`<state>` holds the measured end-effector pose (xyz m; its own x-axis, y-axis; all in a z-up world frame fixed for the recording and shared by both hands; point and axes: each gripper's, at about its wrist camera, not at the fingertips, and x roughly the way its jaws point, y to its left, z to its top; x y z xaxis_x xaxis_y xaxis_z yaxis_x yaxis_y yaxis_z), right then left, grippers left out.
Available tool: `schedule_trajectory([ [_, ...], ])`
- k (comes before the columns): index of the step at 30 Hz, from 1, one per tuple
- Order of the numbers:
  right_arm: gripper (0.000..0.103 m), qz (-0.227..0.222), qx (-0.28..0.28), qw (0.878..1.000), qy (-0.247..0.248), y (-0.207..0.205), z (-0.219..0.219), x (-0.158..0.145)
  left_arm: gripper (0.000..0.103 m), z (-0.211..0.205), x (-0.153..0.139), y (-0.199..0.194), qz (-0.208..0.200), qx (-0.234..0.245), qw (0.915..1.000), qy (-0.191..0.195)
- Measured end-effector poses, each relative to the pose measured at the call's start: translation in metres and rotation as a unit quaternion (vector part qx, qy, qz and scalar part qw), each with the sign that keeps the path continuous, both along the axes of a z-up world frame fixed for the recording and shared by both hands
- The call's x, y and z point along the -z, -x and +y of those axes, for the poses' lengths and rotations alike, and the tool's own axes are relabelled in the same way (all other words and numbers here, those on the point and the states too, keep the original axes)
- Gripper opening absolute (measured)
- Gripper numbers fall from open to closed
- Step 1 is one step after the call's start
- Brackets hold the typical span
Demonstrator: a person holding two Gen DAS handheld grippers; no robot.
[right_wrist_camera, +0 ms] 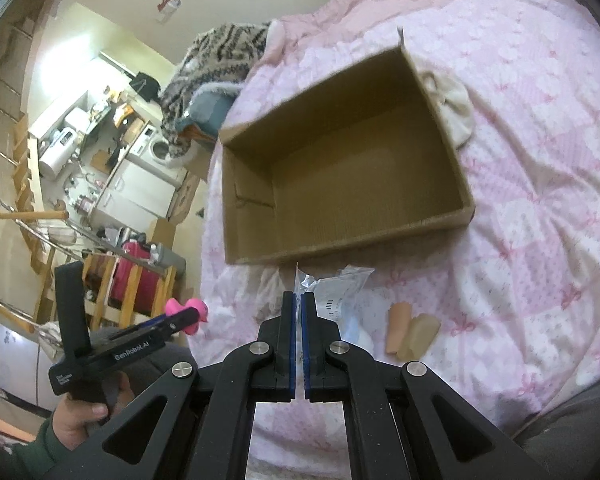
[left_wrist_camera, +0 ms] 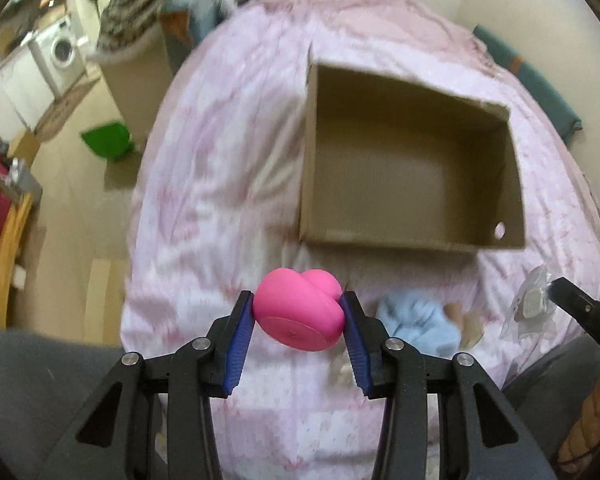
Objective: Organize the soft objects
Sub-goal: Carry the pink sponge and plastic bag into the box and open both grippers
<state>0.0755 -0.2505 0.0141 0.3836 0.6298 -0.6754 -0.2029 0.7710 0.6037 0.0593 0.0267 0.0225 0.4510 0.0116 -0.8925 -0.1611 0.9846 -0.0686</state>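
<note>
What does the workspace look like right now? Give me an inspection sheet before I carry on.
Surface: bed with pink patterned quilt, rumpled.
Job's things: open cardboard box on the quilt, nothing seen inside; pink soft toy held above the quilt, short of the box; clear plastic packet, light blue fluffy item, two beige foam pieces and a cream soft item behind the box lie on the quilt.
Clutter: striped blanket heaped at the bed's far edge.
Grippers: left claw shut on the pink soft toy; right claw shut, packet edge at its tips, grip unclear.
Cables: nothing seen.
Surroundings: washing machine, wooden rack, green object on the floor.
</note>
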Motion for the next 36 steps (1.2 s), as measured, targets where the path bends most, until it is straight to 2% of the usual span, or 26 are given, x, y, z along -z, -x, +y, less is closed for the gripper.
schedule_trajectory([
  [4, 0.004, -0.027, 0.006, 1.0, 0.005, -0.01, -0.003, -0.021, 0.04, -0.005, -0.027, -0.018, -0.036, 0.022, 0.999, -0.014],
  [7, 0.004, -0.052, 0.008, 0.999, 0.01, -0.021, -0.005, -0.037, 0.04, -0.008, -0.036, -0.036, -0.054, 0.031, 0.9978, -0.023],
  [11, 0.004, -0.072, 0.021, 0.997, 0.022, -0.043, -0.007, -0.049, 0.04, -0.009, -0.037, -0.064, -0.058, 0.035, 0.9975, -0.021],
  [15, 0.004, -0.083, 0.033, 0.996, 0.026, -0.061, -0.011, -0.049, 0.04, -0.016, -0.032, -0.09, -0.063, 0.043, 0.9968, -0.026],
  [22, 0.004, -0.069, 0.045, 0.996, 0.039, -0.093, -0.011, -0.023, 0.04, -0.024, -0.005, -0.119, -0.068, 0.049, 0.9958, -0.038],
  [27, 0.004, -0.048, 0.05, 0.997, 0.031, -0.103, -0.012, 0.003, 0.04, -0.024, 0.019, -0.129, -0.055, 0.054, 0.9967, -0.026],
  [36, 0.004, -0.03, 0.022, 0.995, 0.088, -0.105, 0.013, 0.03, 0.04, -0.038, 0.043, -0.133, -0.056, 0.084, 0.9946, -0.022],
])
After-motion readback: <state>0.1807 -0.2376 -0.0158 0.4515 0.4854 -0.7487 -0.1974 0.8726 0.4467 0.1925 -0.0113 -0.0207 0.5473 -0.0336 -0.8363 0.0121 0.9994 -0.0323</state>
